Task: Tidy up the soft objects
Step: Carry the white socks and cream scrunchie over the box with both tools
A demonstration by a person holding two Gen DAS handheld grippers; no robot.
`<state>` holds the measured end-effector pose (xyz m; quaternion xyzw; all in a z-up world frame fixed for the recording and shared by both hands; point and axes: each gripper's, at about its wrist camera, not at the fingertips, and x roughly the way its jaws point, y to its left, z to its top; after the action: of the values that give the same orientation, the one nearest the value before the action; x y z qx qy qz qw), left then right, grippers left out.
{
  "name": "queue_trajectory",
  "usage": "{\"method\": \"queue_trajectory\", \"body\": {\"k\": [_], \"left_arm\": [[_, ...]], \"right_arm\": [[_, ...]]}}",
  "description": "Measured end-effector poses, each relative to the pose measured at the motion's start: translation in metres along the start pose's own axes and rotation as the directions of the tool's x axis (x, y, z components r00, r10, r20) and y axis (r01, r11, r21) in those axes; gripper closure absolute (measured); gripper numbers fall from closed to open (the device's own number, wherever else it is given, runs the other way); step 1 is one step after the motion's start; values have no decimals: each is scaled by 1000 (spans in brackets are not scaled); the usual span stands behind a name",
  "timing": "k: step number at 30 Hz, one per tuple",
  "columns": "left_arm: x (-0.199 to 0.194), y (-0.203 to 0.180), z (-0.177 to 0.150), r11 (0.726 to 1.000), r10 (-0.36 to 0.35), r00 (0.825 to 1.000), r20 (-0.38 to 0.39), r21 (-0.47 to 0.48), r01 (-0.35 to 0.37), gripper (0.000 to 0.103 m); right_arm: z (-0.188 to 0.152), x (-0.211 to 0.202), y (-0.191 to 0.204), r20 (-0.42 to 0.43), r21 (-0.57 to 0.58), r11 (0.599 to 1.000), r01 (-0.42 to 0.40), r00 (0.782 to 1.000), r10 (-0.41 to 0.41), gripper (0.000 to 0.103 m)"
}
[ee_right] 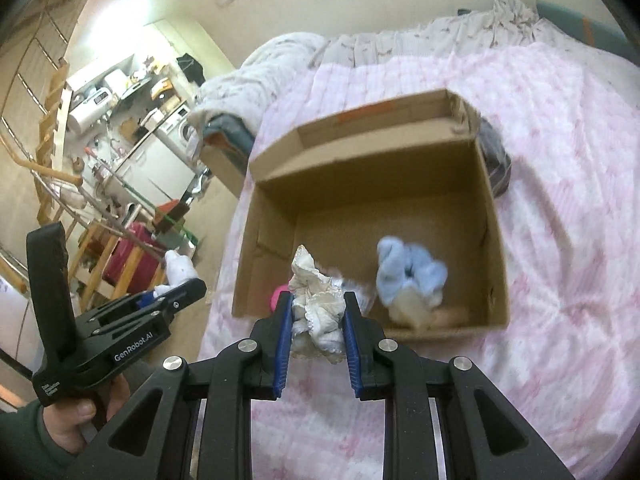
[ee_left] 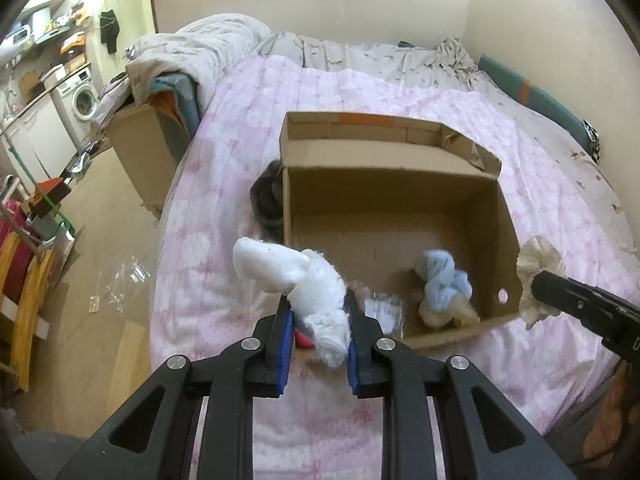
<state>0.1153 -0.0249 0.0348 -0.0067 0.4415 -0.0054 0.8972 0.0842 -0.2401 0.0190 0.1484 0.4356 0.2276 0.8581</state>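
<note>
My left gripper [ee_left: 319, 300] is shut on a white sock-like cloth [ee_left: 304, 280], held above the near left corner of an open cardboard box [ee_left: 392, 172] on a pink bedspread. A light blue soft bundle [ee_left: 444, 280] lies inside the box at its near side. At the right edge my right gripper [ee_left: 538, 286] holds a cream frilly cloth [ee_left: 536, 258]. In the right wrist view the right gripper [ee_right: 317, 298] pinches that cream cloth [ee_right: 316, 312] over the box's [ee_right: 496, 240] near edge. The left gripper [ee_right: 194, 286] with the white cloth [ee_right: 178, 268] is at the left.
A dark soft item [ee_left: 268, 200] lies on the bed against the box's outer side. Something pink [ee_right: 280, 296] peeks out below the grippers. A second box of clothes [ee_left: 140, 152] stands beside the bed, with a heaped duvet [ee_left: 208, 48] behind. A person's hand [ee_right: 80, 412] grips the left tool.
</note>
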Motion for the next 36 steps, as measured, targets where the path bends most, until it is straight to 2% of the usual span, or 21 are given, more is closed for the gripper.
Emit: {"method": "queue_trajectory", "body": {"k": [5,9,18,22,29,31,36], "left_arm": [[11,-5,14,1000,-11,1000,17,28,10,83],[30,-12,17,999,-16,1000,1,50,16,83],[66,-16,3,997,-64,996,-61,47,67,83],[77,-21,-1,996,-60,994,-87,57,65,83],[85,-21,-5,997,-55,994,-99,47,59,83],[85,-22,-5,996,-77,991,-106,41,82,83],[82,-30,-7,994,-74,993,-95,77,81,83]], "right_arm": [[18,3,-11,22,5,1000,26,999,-26,77],[23,15,-24,13,33,999,42,999,-42,77],[9,49,-39,-69,63,996,56,996,-51,77],[5,64,-38,-109,64,996,56,993,-49,77],[-2,80,-34,-140,39,996,82,987,-76,77],[-3,84,-37,-154,48,995,89,985,-81,77],[-3,86,-38,-161,52,994,92,983,-82,77]]}}
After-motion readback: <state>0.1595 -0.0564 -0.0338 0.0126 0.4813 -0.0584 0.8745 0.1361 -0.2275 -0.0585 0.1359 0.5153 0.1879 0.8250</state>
